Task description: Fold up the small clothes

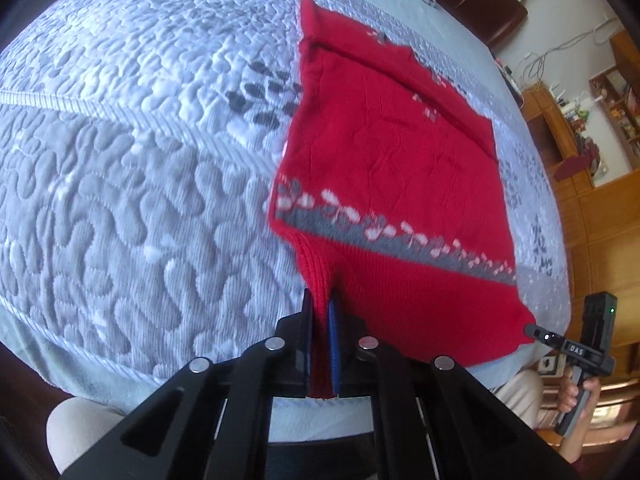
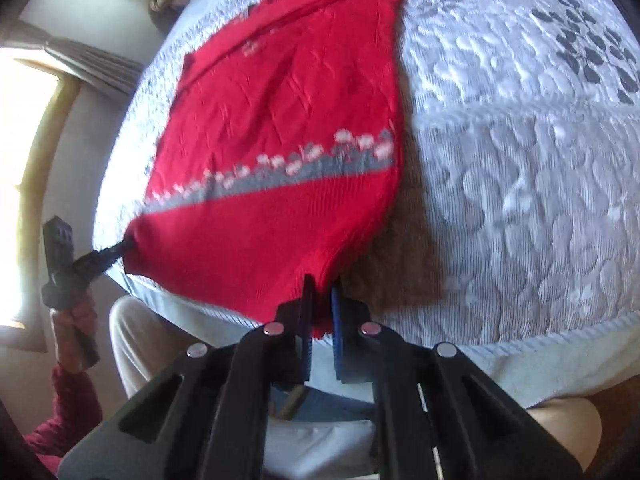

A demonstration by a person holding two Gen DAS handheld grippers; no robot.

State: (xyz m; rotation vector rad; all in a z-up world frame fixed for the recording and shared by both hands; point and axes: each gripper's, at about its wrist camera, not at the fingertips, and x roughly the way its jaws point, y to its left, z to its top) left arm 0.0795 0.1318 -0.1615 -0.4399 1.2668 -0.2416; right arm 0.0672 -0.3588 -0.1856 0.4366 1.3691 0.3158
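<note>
Your right gripper (image 2: 321,304) clamped on the red sweater's (image 2: 280,128) near hem corner, your left gripper (image 2: 120,250) pinching the opposite corner at far left, sweater stretched over the quilted bedspread (image 2: 520,160), shadow beneath its right edge

The left gripper (image 1: 322,344) and right gripper (image 2: 320,320) both have jaws clamped, held level, side by side.

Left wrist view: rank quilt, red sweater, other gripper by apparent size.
1. quilt
2. red sweater
3. right gripper, small at the frame edge, farther off, so true size unsure. Left gripper looms large only from nearness.
</note>
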